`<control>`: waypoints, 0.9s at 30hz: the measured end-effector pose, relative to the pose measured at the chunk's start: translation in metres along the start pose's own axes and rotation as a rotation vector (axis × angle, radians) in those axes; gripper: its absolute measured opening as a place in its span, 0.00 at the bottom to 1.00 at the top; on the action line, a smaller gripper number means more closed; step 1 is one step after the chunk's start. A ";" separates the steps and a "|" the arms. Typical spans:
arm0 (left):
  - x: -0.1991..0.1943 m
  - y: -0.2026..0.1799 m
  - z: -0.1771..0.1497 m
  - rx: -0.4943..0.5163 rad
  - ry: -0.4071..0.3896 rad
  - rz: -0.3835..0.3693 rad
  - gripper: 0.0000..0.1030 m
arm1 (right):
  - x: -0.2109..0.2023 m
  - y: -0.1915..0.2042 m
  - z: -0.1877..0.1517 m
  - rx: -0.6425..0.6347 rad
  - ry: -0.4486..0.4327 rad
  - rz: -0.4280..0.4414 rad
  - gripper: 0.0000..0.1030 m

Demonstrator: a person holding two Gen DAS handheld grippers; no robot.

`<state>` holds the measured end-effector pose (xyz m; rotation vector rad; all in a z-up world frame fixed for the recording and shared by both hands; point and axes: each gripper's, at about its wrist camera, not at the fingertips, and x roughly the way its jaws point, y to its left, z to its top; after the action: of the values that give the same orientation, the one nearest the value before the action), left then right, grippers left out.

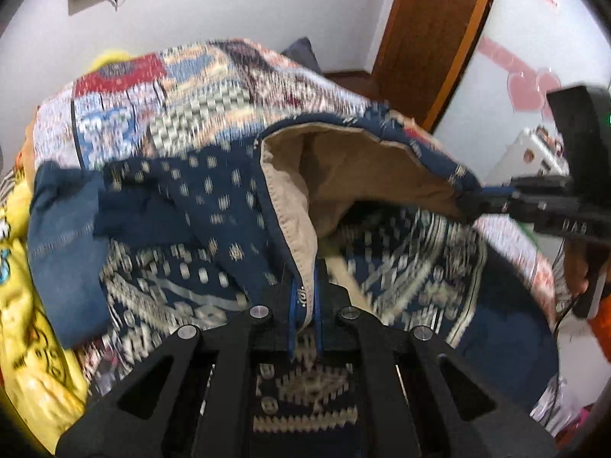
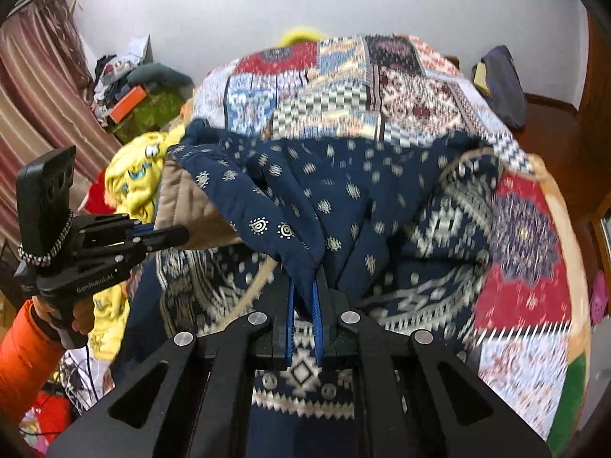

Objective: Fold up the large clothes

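Note:
A navy patterned jacket with a beige quilted lining lies on a bed and is lifted at one edge. My left gripper is shut on the jacket's hem, beige lining showing between its blue pads. My right gripper is shut on a navy fold of the same jacket. In the left wrist view the right gripper pinches the hem at the right. In the right wrist view the left gripper pinches the lined edge at the left. Both hold the hem raised above the bed.
A patchwork quilt covers the bed beneath. A yellow cartoon blanket is bunched at the left. A wooden door frame and white wall stand behind. Curtains and cluttered items are at the far left.

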<state>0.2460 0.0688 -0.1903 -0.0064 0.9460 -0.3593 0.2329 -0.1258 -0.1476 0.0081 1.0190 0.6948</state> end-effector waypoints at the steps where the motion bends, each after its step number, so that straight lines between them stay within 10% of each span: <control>1: 0.005 -0.001 -0.008 0.004 0.016 0.009 0.06 | 0.003 -0.002 -0.004 0.009 0.016 0.002 0.07; 14: -0.005 0.000 -0.057 -0.020 0.087 0.044 0.10 | 0.007 -0.001 -0.020 -0.013 0.108 0.010 0.11; 22: -0.067 0.011 -0.025 -0.048 -0.054 0.051 0.26 | -0.029 0.007 -0.005 -0.030 0.029 0.055 0.12; 27: -0.064 0.021 0.018 -0.072 -0.111 0.077 0.32 | -0.039 0.016 0.016 -0.076 -0.044 -0.029 0.30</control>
<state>0.2322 0.1051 -0.1327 -0.0548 0.8463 -0.2515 0.2240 -0.1286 -0.1034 -0.0570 0.9486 0.7031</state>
